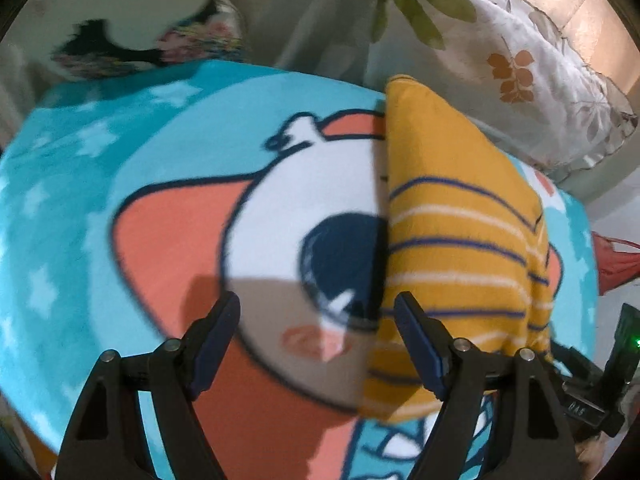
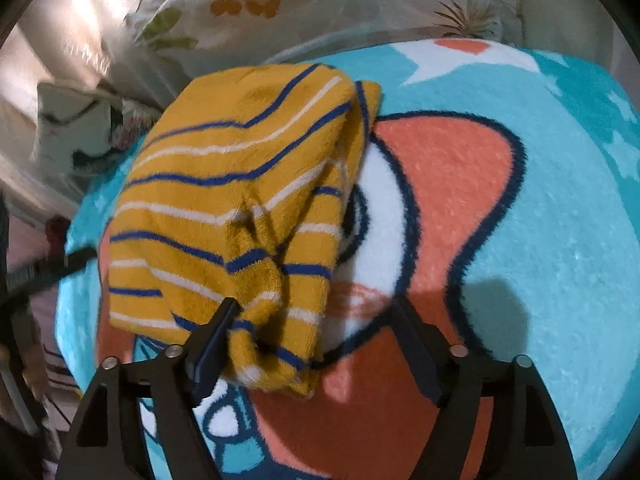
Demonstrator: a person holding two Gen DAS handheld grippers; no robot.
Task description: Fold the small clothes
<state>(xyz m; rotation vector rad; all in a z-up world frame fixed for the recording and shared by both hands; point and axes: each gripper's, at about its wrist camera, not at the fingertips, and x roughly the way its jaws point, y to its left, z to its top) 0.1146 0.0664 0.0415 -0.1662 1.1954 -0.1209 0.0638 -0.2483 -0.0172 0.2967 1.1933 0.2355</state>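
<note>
Right wrist: hand-held gripper point(image 2: 316, 316) wide open (garment point(image 2: 224, 200) beside).

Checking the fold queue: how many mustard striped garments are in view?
1. The mustard striped garment lies bundled on the cartoon blanket, just ahead of the open right hand-held gripper and beside the open left hand-held gripper. Others may be out of frame.

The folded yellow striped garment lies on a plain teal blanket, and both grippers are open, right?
Not plain. The left wrist view shows the blanket carries a cartoon print in orange, white and navy. The garment does lie folded on it, and both grippers are open.
</note>
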